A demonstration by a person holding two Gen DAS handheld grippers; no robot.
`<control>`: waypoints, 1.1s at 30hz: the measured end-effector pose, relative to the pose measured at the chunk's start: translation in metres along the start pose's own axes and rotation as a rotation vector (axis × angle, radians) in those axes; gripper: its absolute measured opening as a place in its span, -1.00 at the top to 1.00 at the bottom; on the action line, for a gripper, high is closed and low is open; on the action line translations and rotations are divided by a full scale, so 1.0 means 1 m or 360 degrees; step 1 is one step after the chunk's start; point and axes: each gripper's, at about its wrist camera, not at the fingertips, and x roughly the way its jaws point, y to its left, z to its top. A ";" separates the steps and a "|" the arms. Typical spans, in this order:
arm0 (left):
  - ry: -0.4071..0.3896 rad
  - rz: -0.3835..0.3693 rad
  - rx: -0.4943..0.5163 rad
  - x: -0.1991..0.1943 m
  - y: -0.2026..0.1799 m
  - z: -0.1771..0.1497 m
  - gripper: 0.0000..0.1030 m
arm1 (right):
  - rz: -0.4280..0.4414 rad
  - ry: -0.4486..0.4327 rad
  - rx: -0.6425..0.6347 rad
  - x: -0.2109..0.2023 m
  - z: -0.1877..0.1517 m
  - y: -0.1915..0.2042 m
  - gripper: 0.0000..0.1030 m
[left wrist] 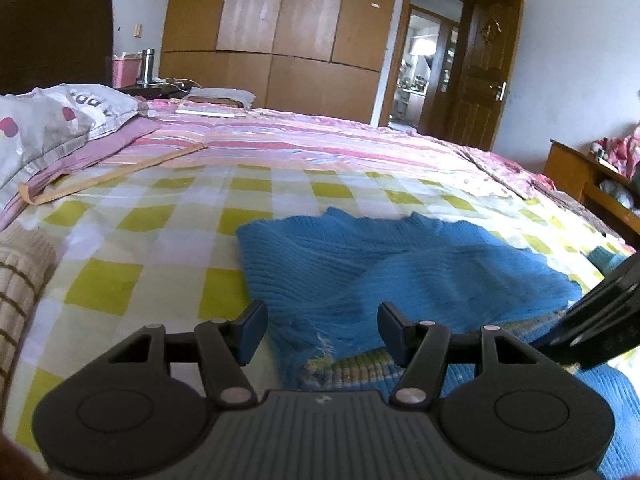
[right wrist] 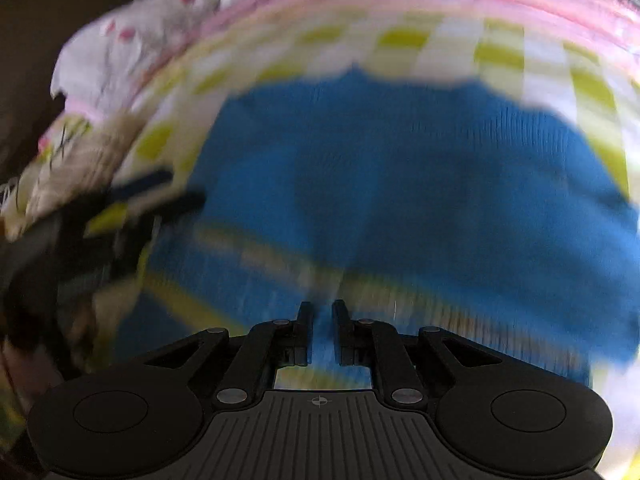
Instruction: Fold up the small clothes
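Observation:
A blue knit sweater (left wrist: 400, 272) lies spread on the yellow-and-white checked sheet (left wrist: 160, 216), with a yellow-striped band (left wrist: 360, 364) showing at its near edge. My left gripper (left wrist: 322, 320) hovers open over the sweater's near left part, with nothing between its wide jaws. The right gripper's black body (left wrist: 600, 320) comes in low from the right beside the sweater. The right wrist view is motion-blurred. In it the right gripper (right wrist: 322, 312) points down at the sweater (right wrist: 400, 180), its jaws a narrow gap apart with nothing visibly pinched. The left gripper (right wrist: 120, 216) is a dark blur at the left.
A patterned pillow (left wrist: 48, 128) and a thin wooden stick (left wrist: 120, 176) lie at the bed's far left. A beige knit item (left wrist: 20, 272) sits at the left edge. A wardrobe (left wrist: 280, 20), an open door (left wrist: 476, 80) and a wooden side table (left wrist: 580, 176) stand beyond the bed.

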 end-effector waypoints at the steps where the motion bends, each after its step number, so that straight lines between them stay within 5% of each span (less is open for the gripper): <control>1: 0.0000 -0.0003 0.0017 0.000 -0.002 -0.001 -0.26 | -0.0019 -0.0036 -0.0015 -0.006 -0.002 0.001 0.75; 5: 0.0005 -0.0033 0.0018 0.000 -0.004 0.000 -0.26 | -0.0129 -0.0324 0.0064 -0.035 0.013 -0.016 0.75; 9: 0.0008 -0.0063 -0.0069 0.005 -0.003 0.013 -0.26 | -0.0223 -0.0422 0.0110 -0.032 0.037 -0.044 0.65; 13: 0.0065 -0.0120 0.0054 0.021 -0.015 0.026 -0.35 | -0.0245 -0.0334 0.0048 -0.008 0.043 -0.056 0.65; 18: 0.0318 -0.0324 0.0171 0.044 -0.033 0.018 -0.34 | -0.0063 -0.0145 0.0004 -0.007 0.018 -0.050 0.65; 26: 0.0399 -0.0359 0.0589 -0.003 -0.063 -0.011 -0.37 | -0.0030 0.0007 -0.0054 -0.040 -0.033 -0.042 0.65; 29: 0.0404 -0.0404 0.0593 -0.014 -0.065 -0.006 -0.37 | -0.0061 -0.0099 0.0003 -0.057 -0.043 -0.048 0.65; 33: 0.0275 -0.0395 0.0498 -0.017 -0.061 0.020 -0.37 | -0.0203 -0.0421 0.0207 -0.079 -0.032 -0.074 0.49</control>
